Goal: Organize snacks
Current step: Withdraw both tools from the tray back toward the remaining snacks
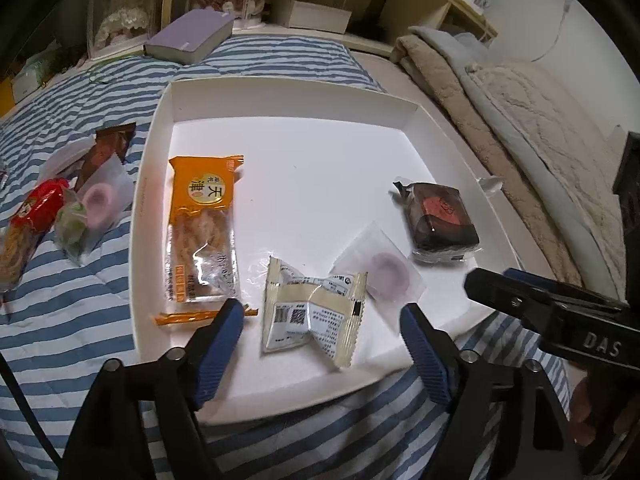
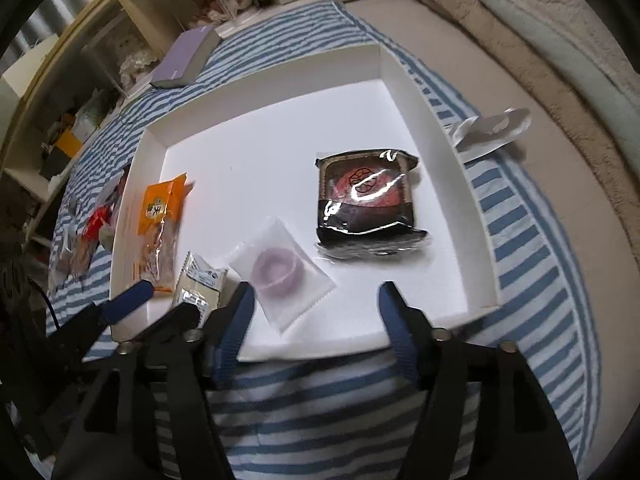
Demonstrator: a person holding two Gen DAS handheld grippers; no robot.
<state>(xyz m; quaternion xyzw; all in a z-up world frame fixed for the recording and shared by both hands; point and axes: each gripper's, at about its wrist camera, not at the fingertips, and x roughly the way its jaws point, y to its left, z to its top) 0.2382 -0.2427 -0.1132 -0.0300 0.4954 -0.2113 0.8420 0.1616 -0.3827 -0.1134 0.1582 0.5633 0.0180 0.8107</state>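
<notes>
A white tray point(image 1: 160, 128) lies on a blue-striped quilt and holds an orange snack pack point(image 1: 202, 224), a cream wrapper point(image 1: 312, 312), a clear pouch with a purple ring sweet point(image 1: 384, 270) and a dark cake pack point(image 1: 438, 216). My left gripper point(image 1: 322, 330) is open and empty over the tray's near edge, around the cream wrapper. My right gripper point(image 2: 316, 308) is open and empty at the tray's near edge point(image 2: 460, 168), near the purple pouch point(image 2: 280, 272); the dark cake pack point(image 2: 366, 204) lies beyond. The right gripper also shows in the left view point(image 1: 560, 312).
More snacks lie left of the tray on the quilt: a red pack point(image 1: 36, 216), a pink-sweet pouch point(image 1: 100, 204) and a brown pack point(image 1: 108, 148). A purple book point(image 1: 192, 36) sits behind. A white wrapper point(image 2: 492, 126) lies right of the tray. Blankets point(image 1: 520, 120) lie at right.
</notes>
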